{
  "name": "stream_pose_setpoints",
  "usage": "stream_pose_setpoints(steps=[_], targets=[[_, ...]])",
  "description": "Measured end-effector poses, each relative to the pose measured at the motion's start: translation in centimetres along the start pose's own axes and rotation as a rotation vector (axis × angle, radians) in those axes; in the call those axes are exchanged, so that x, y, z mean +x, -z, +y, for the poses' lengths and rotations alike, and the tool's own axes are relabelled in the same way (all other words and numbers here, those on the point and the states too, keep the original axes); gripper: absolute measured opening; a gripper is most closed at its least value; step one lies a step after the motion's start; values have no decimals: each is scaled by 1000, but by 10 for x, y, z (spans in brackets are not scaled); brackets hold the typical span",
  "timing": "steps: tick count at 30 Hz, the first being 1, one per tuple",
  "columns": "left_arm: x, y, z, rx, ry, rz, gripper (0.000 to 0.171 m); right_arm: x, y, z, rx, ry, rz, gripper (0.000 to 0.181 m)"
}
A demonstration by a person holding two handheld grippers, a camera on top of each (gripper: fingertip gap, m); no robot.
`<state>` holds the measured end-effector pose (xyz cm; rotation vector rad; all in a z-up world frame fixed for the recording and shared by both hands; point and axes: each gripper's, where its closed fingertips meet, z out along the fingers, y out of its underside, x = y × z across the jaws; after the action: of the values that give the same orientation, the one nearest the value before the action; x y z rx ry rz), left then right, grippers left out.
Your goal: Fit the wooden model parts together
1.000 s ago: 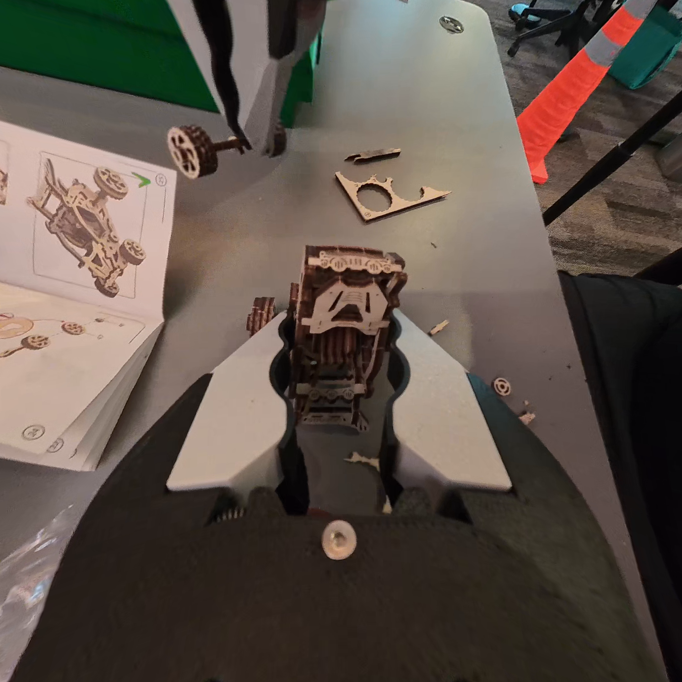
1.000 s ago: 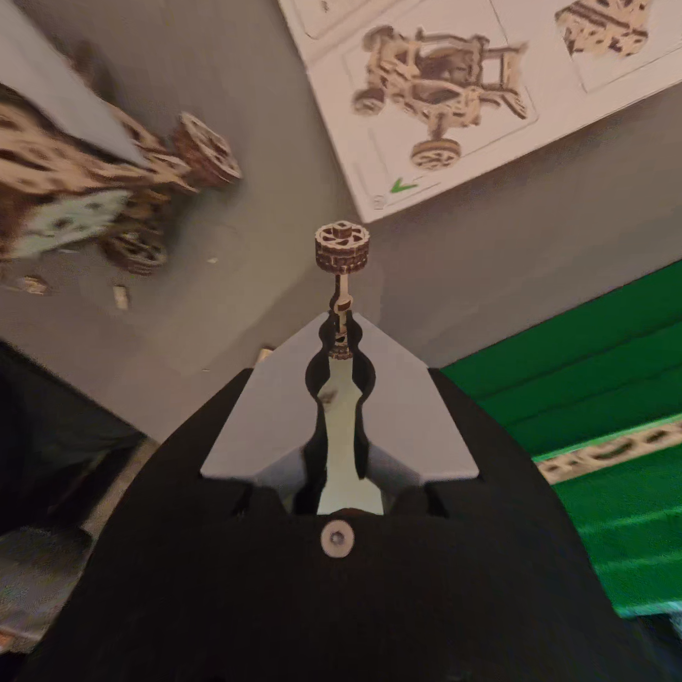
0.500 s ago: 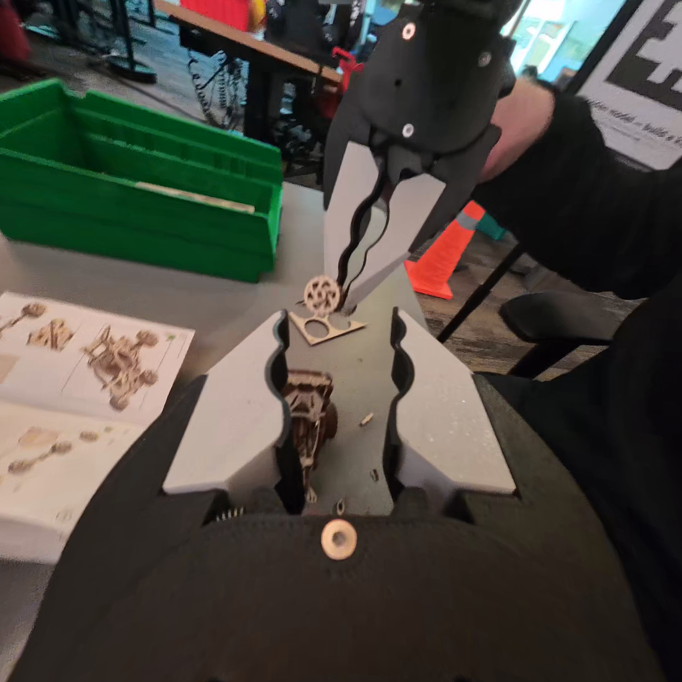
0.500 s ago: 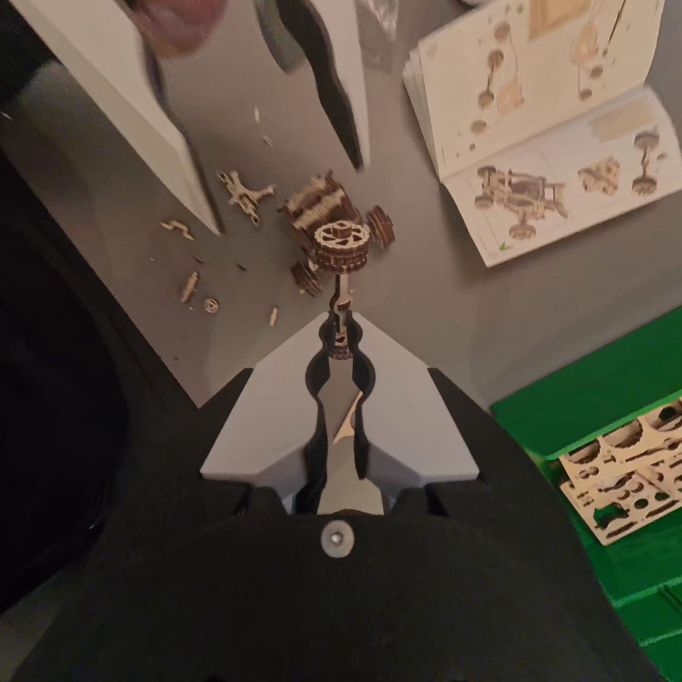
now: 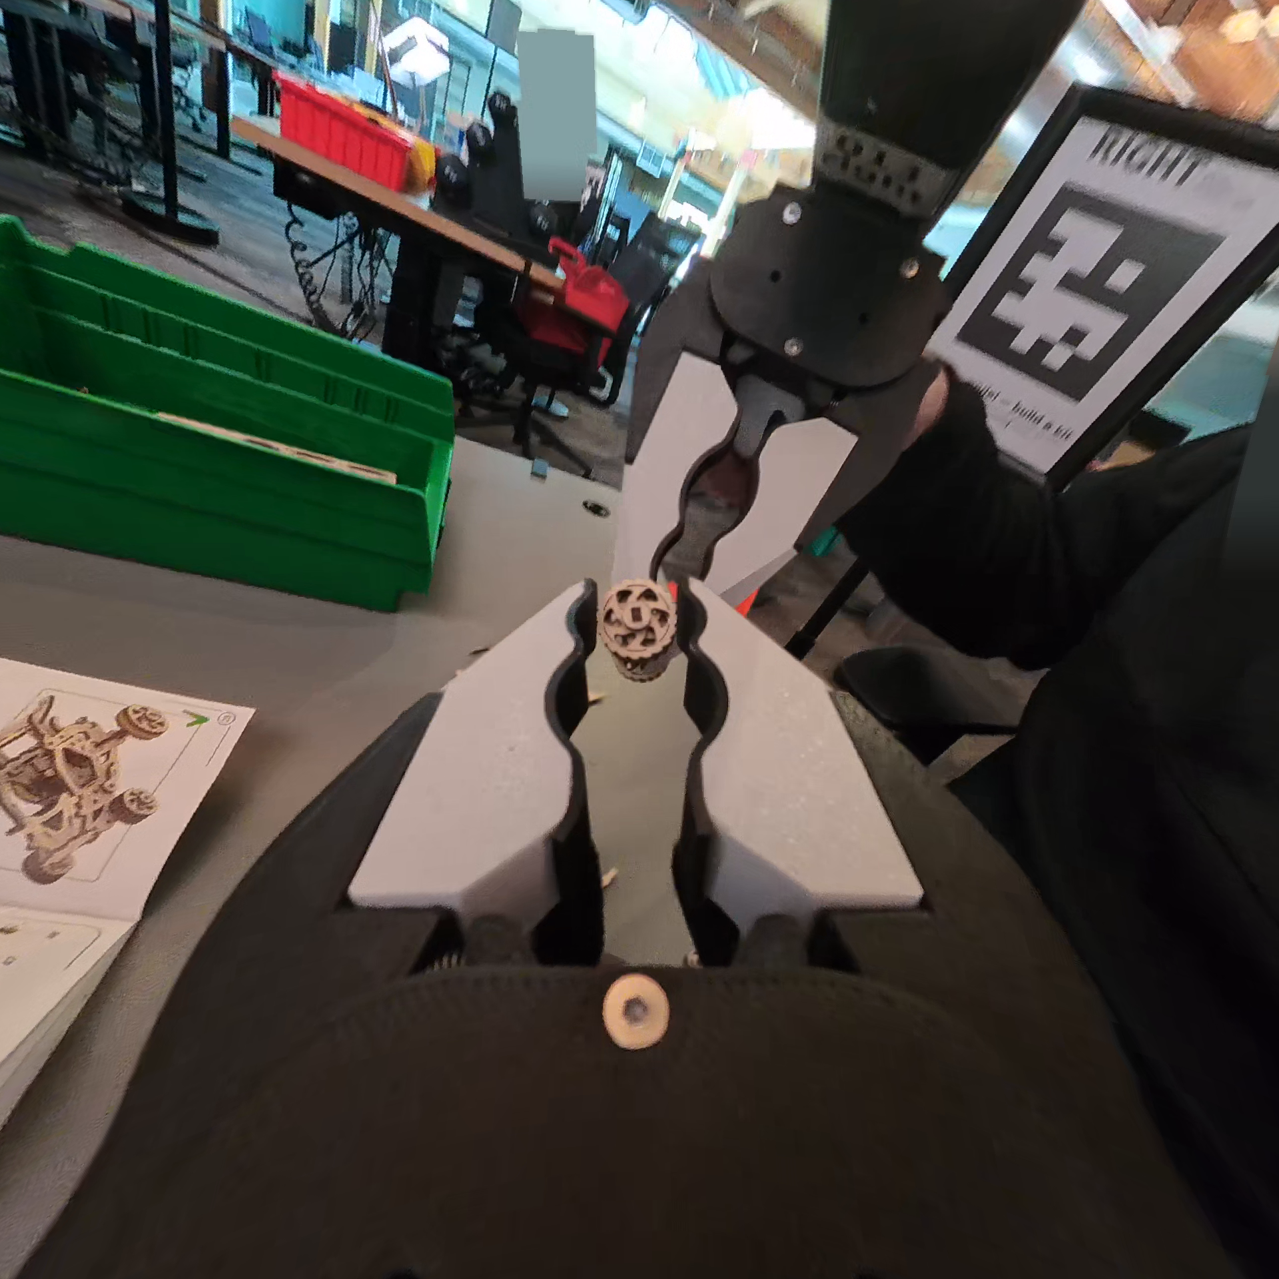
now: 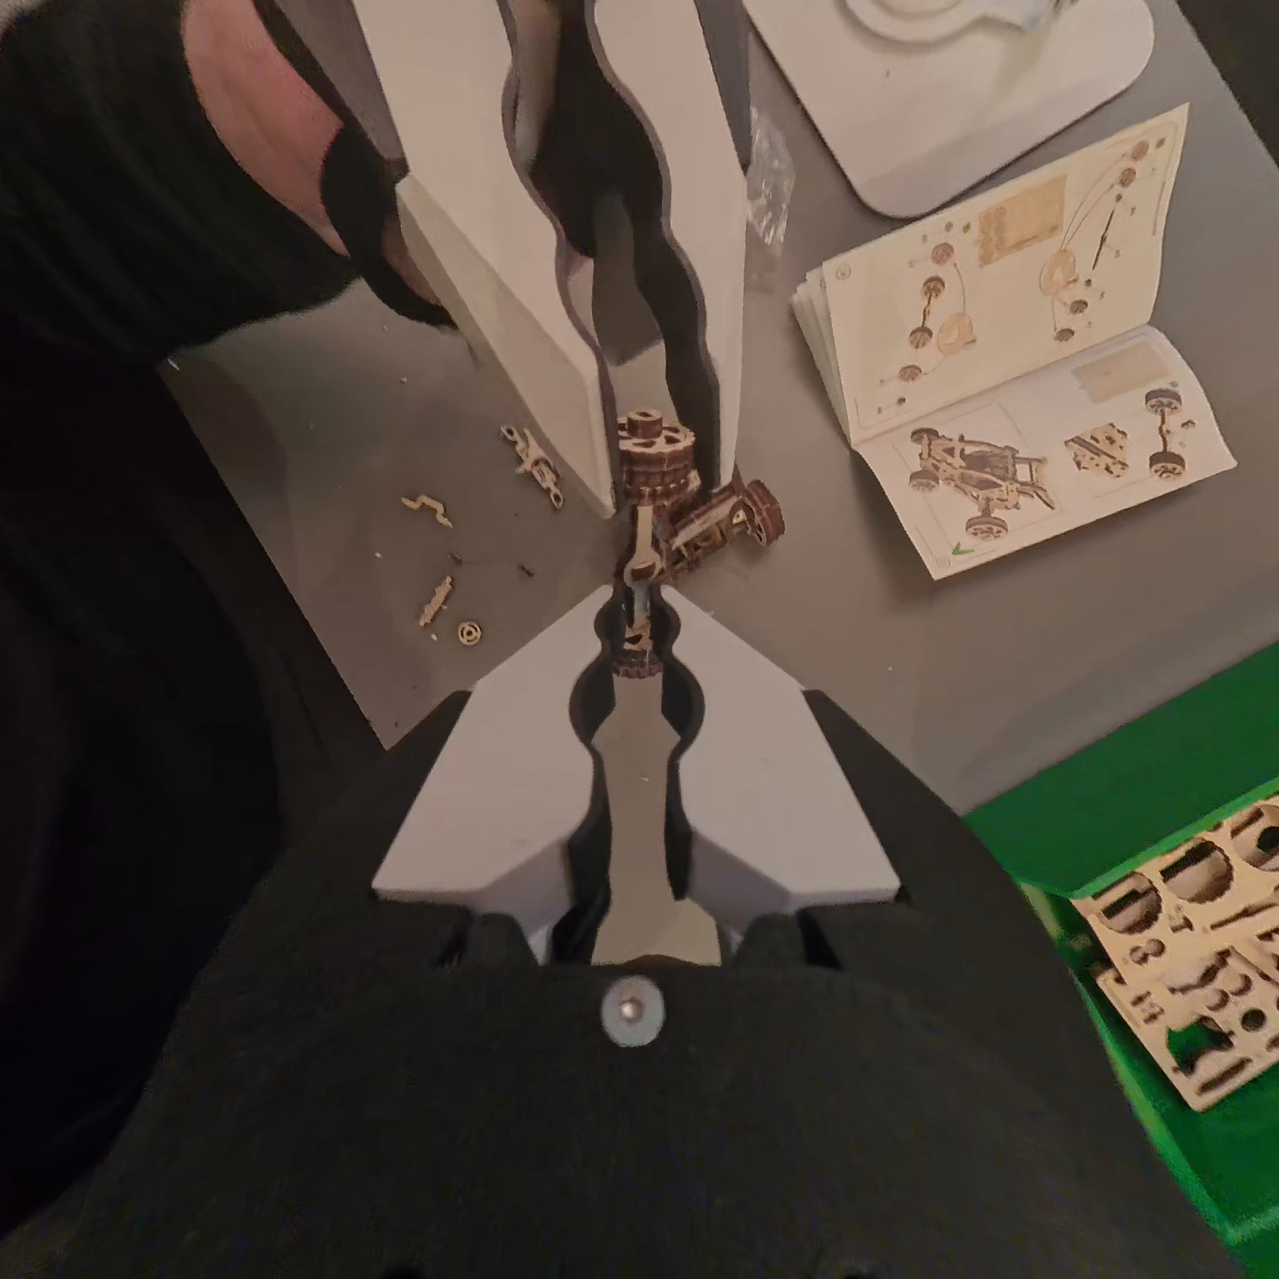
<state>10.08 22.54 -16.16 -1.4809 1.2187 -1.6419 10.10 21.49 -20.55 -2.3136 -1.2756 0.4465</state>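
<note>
Wooden wheel-and-axle part (image 6: pixel 647 526) was held above the grey table (image 6: pixel 900 657), between the two grippers, which faced each other tip to tip. The right gripper (image 6: pixel 638 596) was closed on the lower end of the axle, and a small wheel of that part sat just inside its fingers. The upper wheel (image 5: pixel 635 619) stood between the fingertips of the left gripper (image 5: pixel 637 609). The left jaws were partly open with a narrow gap. In the left wrist view the wheel seemed free on both sides, but in the right wrist view it looked very close to the fingers (image 6: pixel 547 387), so I cannot tell if they touched it.

Below the held part, the half-built wooden car (image 6: pixel 727 519) lay on the table. To the left of the car, small loose wooden pieces (image 6: pixel 443 554) were scattered. To the right of the car lay the open instruction booklet (image 6: pixel 1024 387), and beyond the booklet a white tray (image 6: pixel 969 118). A green bin (image 6: pixel 1142 969) with punched wooden sheets (image 6: pixel 1190 969) stood at the table edge, below the booklet in the right wrist view.
</note>
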Motion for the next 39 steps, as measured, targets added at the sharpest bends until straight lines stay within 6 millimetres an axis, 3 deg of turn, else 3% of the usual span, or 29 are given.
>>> stream_pose_setpoints(steps=[5, 7, 10, 13, 20, 25, 26, 28, 29, 34, 37, 39], targets=[[6, 10, -18, 154, 123, 128, 19, -2, 13, -14, 157, -68, -31, 27], [6, 11, -20, 183, 164, 170, 19, -3, 20, -20, 255, -112, -52, 28], [8, 9, -21, 197, 214, 227, 19, -6, 28, -22, 358, -89, -45, 26], [5, 10, -25, 230, 254, 243, 19, -16, 38, -23, 420, -36, -23, 41], [3, 9, -27, 227, 310, 258, 19, -3, 39, -16, 425, 19, 227, 20], [-1, 9, -25, 244, 325, 261, 20, -1, 36, -16, 477, -54, 218, 19], [-2, 9, -22, 230, 311, 247, 20, -1, 36, -16, 491, -80, 204, 19], [-7, 14, -16, 196, 267, 197, 42, 2, 37, -14, 530, -147, 174, 19], [-14, 18, -8, 157, 230, 143, 44, 3, 37, -12, 549, -189, 152, 19], [-46, 24, 56, -197, -18, -150, 69, 17, 21, 6, 601, -416, 64, 19], [-58, 18, 92, -406, -151, -254, 73, 21, 1, 16, 610, -542, -3, 19], [-60, 10, 101, -424, -165, -257, 65, 23, -13, 22, 594, -602, -49, 19]])
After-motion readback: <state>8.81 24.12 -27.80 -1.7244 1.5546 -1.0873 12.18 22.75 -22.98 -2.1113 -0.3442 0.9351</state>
